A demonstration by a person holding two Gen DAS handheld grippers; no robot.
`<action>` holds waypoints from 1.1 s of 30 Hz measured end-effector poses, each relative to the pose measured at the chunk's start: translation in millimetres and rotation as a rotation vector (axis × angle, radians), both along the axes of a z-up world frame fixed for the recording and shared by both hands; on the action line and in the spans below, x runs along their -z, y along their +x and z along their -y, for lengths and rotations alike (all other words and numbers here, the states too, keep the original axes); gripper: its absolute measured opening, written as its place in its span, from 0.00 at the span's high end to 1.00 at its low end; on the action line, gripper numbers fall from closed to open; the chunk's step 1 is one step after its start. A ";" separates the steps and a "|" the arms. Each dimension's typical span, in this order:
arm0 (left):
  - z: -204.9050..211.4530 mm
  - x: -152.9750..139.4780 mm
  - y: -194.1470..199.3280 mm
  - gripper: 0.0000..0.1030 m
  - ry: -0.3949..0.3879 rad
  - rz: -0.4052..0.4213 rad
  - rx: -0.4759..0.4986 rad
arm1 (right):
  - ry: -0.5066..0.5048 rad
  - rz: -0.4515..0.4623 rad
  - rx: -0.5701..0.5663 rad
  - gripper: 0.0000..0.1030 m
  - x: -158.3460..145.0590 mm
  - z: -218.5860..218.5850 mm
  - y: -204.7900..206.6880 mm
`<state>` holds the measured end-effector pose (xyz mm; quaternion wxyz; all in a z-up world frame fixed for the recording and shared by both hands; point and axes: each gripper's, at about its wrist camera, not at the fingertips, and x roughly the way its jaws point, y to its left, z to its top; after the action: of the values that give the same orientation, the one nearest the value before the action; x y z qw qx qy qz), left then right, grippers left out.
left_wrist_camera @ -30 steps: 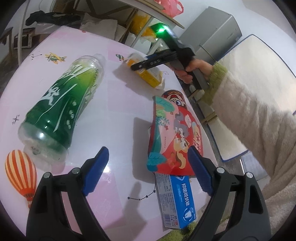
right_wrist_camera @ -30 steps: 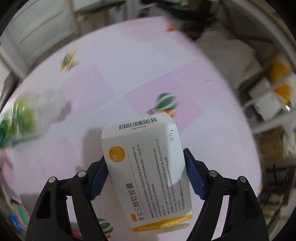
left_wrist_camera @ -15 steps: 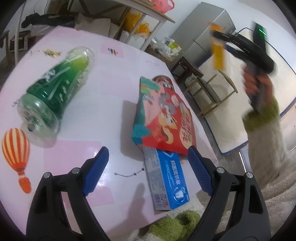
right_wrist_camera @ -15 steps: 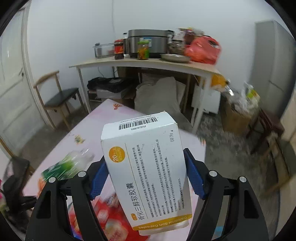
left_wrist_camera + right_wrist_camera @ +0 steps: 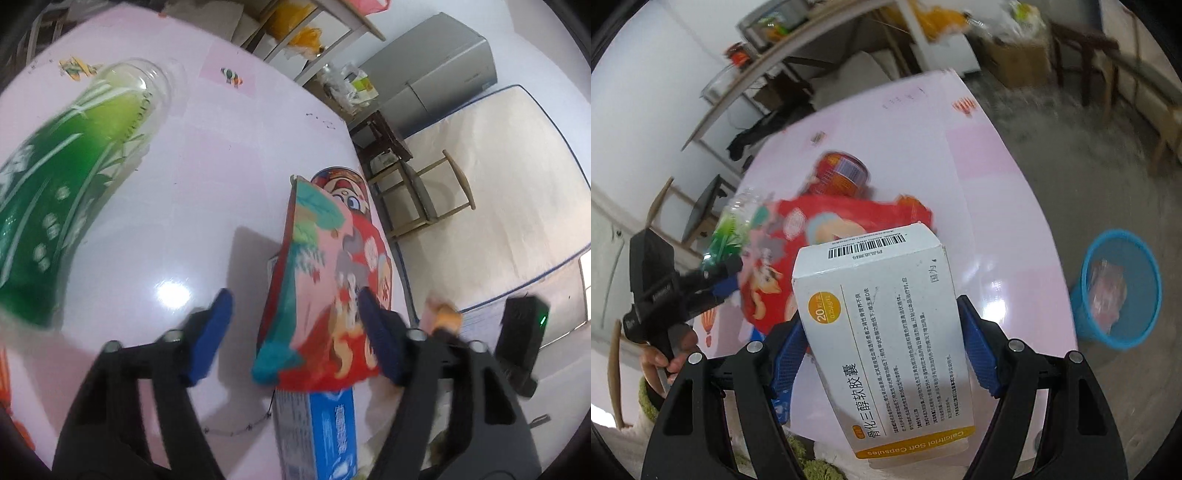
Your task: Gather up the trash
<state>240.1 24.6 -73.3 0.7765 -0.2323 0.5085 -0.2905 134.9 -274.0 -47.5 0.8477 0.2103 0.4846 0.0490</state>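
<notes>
Over the pink table (image 5: 997, 206), right tool (image 5: 882, 332) grips medicine box (image 5: 886, 332); left tool (image 5: 295, 325) closing around snack bag (image 5: 325, 280).

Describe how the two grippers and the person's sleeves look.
Both the left gripper and the right gripper have black plastic arms with silver screws and blue ribbed pads. A green light glows on the right one's black handle. The sleeve has a fuzzy green cuff.
</notes>
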 end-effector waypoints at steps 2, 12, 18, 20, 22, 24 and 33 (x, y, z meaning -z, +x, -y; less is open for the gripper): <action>3.9 1.4 5.1 0.61 -0.001 -0.013 0.005 | 0.010 -0.004 0.012 0.29 6.8 0.6 0.1; 19.7 -36.1 -17.4 0.90 -0.058 0.079 0.074 | 0.034 0.023 0.053 0.29 1.0 14.3 -6.8; 35.0 -67.7 -47.7 0.91 -0.092 0.167 0.090 | 0.030 0.064 0.124 0.29 -12.3 36.2 -20.4; 41.7 -71.8 -58.3 0.91 -0.093 0.187 0.084 | 0.031 0.070 0.141 0.29 -15.3 42.9 -24.2; 49.7 -72.6 -70.7 0.92 -0.086 0.202 0.079 | 0.037 0.080 0.155 0.29 -18.5 48.7 -29.0; 59.9 -68.4 -82.2 0.92 -0.058 0.199 0.067 | 0.037 0.088 0.161 0.29 -21.0 52.1 -33.5; 74.6 -36.2 -113.3 0.91 0.076 0.119 0.045 | 0.065 0.039 0.145 0.29 -0.7 48.0 -51.2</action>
<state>126.8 -50.0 -37.1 0.8070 -0.1736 0.4772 -0.3016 83.7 -322.0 -46.7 0.8510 0.2716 0.4494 0.0073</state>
